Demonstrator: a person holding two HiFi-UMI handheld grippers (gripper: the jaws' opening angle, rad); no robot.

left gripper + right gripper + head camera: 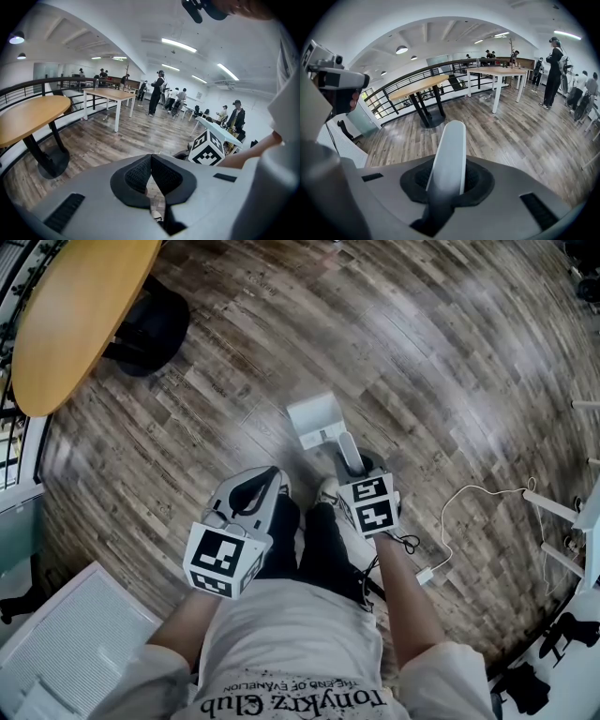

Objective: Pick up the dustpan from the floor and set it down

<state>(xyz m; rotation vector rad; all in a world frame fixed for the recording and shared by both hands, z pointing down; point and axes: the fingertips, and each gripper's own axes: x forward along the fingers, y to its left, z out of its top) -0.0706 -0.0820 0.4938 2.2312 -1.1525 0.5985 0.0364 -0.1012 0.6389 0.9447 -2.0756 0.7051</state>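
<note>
Dustpan point(315, 418): location, hold?
- At 12 o'clock of right gripper point(447, 180), pan low over floor point(450, 362), contact unclear. Handle point(449, 150) grasped between fingers, likely for lowering.
- Left gripper point(151, 176)?
- At 9 o'clock; fingers clenched, empty, kept aside, apparently unneeded.

Open-plan workspace: long tables point(112, 95), railing point(417, 75), standing people point(156, 91).

The white plastic dustpan point(316, 420) extends ahead of the right gripper point(349, 454). The round wooden table point(75, 315) stands far left, and the thin white cable point(459, 512) lies right, on the wood-plank floor point(422, 362).
</note>
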